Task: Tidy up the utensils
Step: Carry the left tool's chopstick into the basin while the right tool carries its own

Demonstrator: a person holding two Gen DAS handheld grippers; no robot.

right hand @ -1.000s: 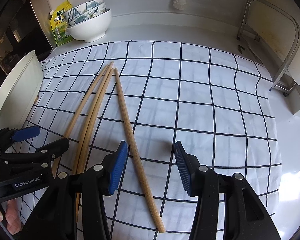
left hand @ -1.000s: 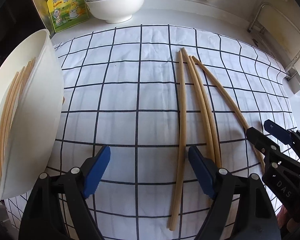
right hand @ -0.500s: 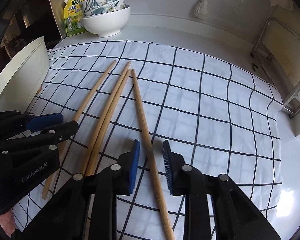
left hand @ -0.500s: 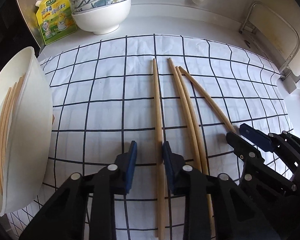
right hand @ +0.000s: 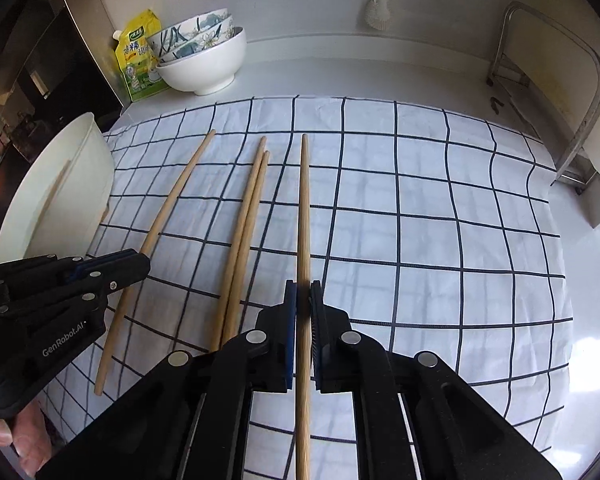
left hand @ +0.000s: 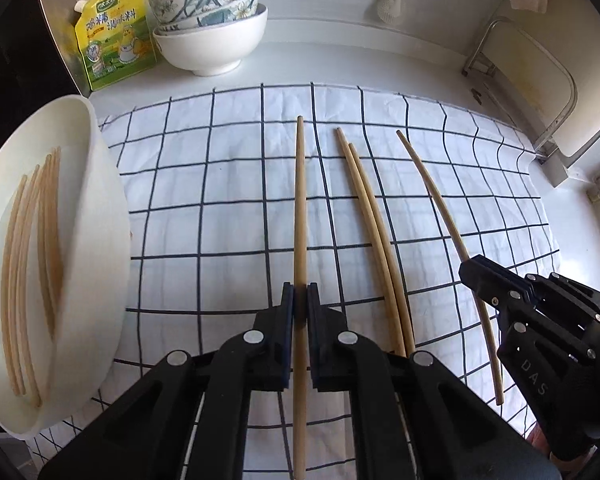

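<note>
Several wooden chopsticks lie on a checked cloth (left hand: 220, 184). My left gripper (left hand: 300, 292) is shut on the leftmost chopstick (left hand: 300, 200), gripping it below its middle. In the right wrist view that gripper (right hand: 142, 264) shows at the left on the same chopstick (right hand: 182, 184). My right gripper (right hand: 303, 288) is shut on the rightmost chopstick (right hand: 304, 200); the left wrist view shows it (left hand: 466, 270) clamping that chopstick (left hand: 433, 196). A pair of chopsticks (left hand: 366, 216) (right hand: 247, 216) rests loose between them. A white tub (left hand: 100, 240) (right hand: 80, 168) at the left holds several more chopsticks.
Stacked bowls (left hand: 212, 44) and a yellow pouch (left hand: 114, 36) stand at the back left on the counter. A metal rack (right hand: 560, 100) is at the right edge. A brush (right hand: 378, 8) hangs on the back wall. A hand (right hand: 16, 436) holds the left gripper.
Both grippers went from open to shut, each on a chopstick. Both have risen a little and the left one has shifted right over its chopstick.
</note>
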